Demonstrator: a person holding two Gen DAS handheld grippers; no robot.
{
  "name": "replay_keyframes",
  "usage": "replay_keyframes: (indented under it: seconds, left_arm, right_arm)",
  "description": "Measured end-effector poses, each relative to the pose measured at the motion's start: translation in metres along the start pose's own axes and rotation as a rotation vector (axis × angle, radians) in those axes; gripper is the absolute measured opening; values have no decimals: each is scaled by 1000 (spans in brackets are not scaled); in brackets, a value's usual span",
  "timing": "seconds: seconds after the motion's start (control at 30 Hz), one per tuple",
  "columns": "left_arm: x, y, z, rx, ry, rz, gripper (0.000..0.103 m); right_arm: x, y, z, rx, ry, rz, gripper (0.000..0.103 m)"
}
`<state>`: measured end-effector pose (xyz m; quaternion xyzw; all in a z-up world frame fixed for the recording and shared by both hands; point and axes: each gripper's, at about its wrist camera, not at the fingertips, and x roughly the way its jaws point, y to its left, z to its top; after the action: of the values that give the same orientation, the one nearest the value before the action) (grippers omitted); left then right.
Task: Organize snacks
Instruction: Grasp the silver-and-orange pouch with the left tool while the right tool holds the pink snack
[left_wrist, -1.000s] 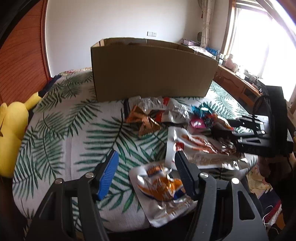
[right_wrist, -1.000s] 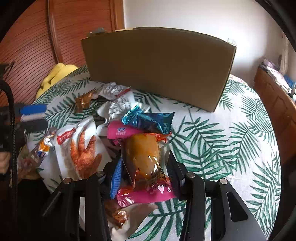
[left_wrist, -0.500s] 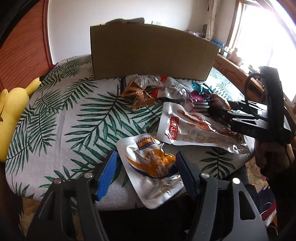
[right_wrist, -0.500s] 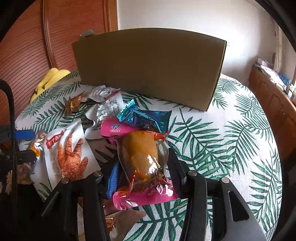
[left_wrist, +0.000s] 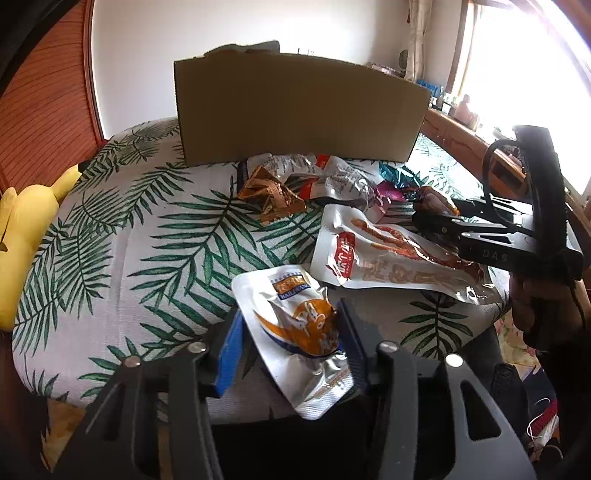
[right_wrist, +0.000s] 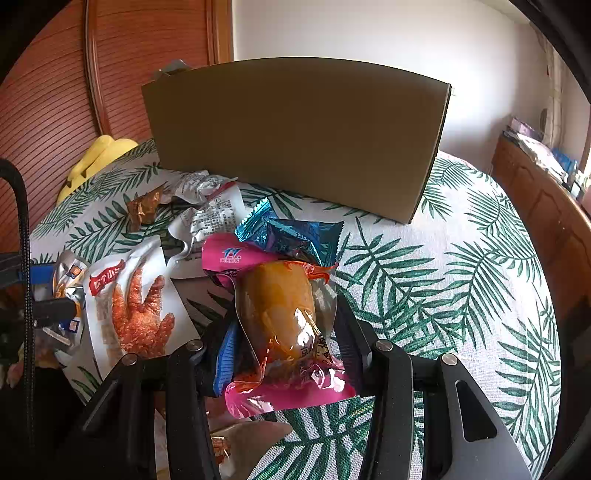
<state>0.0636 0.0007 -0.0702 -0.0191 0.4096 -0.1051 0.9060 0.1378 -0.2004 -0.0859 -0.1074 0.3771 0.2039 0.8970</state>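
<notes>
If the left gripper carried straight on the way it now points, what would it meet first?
Probably the silver and orange snack pouch, already between the closing jaws of the left gripper; just beyond lies the white chicken-feet pack, though depth is unclear.

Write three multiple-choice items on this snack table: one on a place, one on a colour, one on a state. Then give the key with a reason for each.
1. Where does the cardboard box stand?
A. behind the heap of snacks
B. on the floor
C. on top of the chicken-foot pack

2. What colour is the wrapper just beyond the pouch in the right gripper?
A. yellow
B. blue
C. white

3. What is between the fingers of the left gripper?
A. nothing
B. the plush toy
C. a silver packet

Key:
1 A, the box stands at the far side of the leaf-print cloth, past the snacks.
2 B, a shiny blue wrapper lies just past the pouch.
3 C, the silver and orange packet lies between the closing jaws.
</notes>
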Motion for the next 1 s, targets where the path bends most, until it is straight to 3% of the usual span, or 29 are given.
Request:
replay_keyframes:
  seconds: [0.1,0.23,0.37,0.67,0.83,1.0]
  left_arm:
    - [-1,2,-1,7,-5,-8,45]
    - [-4,5,0,32,-25,43,44]
    - [-5,25,3,-6,-28,69,44]
    - [6,36,11,-49,-5,48,55]
    - [4,32,13,-24,-43,61,41]
    - [-1,37,14,-33,-64,67,39]
  right_arm:
    - [0,0,0,-1,0,0,46]
    - [0,0,0,-1,0,-1,46]
    - [0,0,0,-1,0,-1,47]
    - [0,0,-1,-2,-1,-1,47]
    - [0,0,0,-2,0,0,47]
    - [-1,-1,1,-11,8,9,45]
